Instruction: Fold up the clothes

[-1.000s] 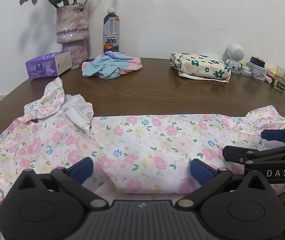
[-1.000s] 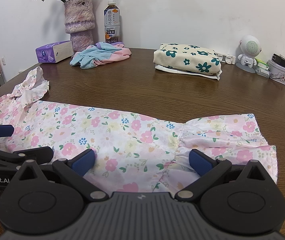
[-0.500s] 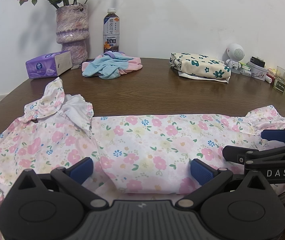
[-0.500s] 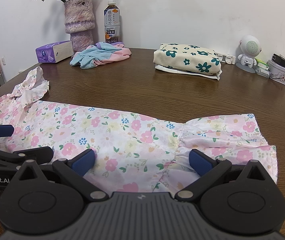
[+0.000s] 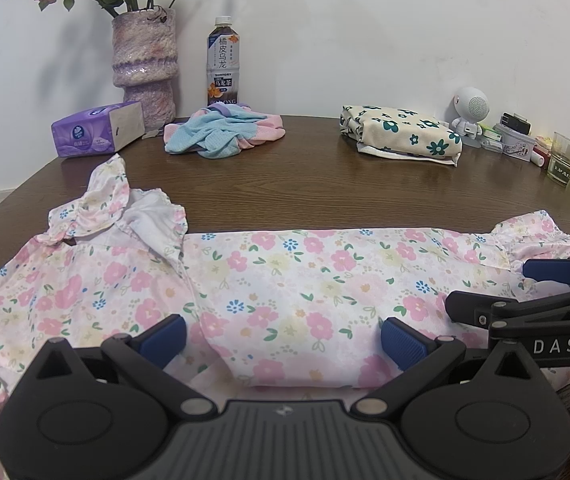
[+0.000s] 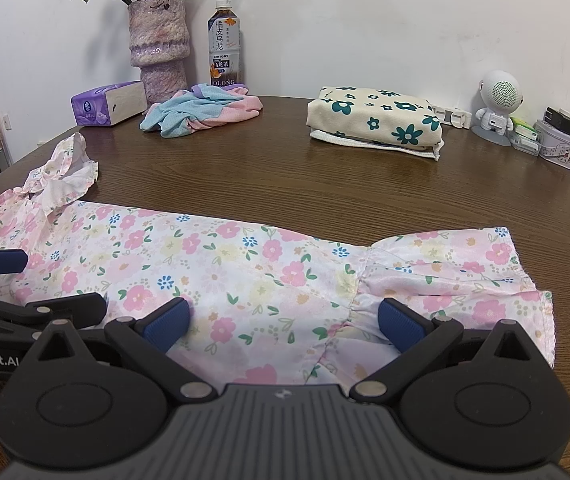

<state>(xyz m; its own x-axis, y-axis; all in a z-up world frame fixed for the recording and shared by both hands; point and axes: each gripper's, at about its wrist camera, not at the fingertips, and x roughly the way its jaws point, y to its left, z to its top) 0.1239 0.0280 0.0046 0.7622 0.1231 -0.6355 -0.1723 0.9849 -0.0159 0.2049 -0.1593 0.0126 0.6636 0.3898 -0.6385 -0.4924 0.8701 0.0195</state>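
A pink floral dress [image 5: 277, 280] [image 6: 213, 264] lies flat across the near side of the brown table, folded lengthwise into a long band, ruffled collar and sleeve at the left, hem at the right. My left gripper [image 5: 283, 338] is open, its blue pads spread over the dress's near edge around the waist. My right gripper [image 6: 285, 320] is open too, over the near edge close to the gathered hem seam. Each gripper shows at the other view's side edge. A crumpled blue and pink garment [image 5: 221, 132] [image 6: 197, 110] sits at the back, and a folded cream floral piece [image 5: 401, 134] [image 6: 377, 120] lies back right.
Along the wall stand a purple vase with flowers [image 5: 143, 68], a tea bottle [image 5: 223, 64], a purple tissue box [image 5: 97, 128], a small white robot figure [image 6: 499, 104] and several small items at the far right [image 5: 525, 142]. Bare table [image 5: 305, 184] lies between dress and back row.
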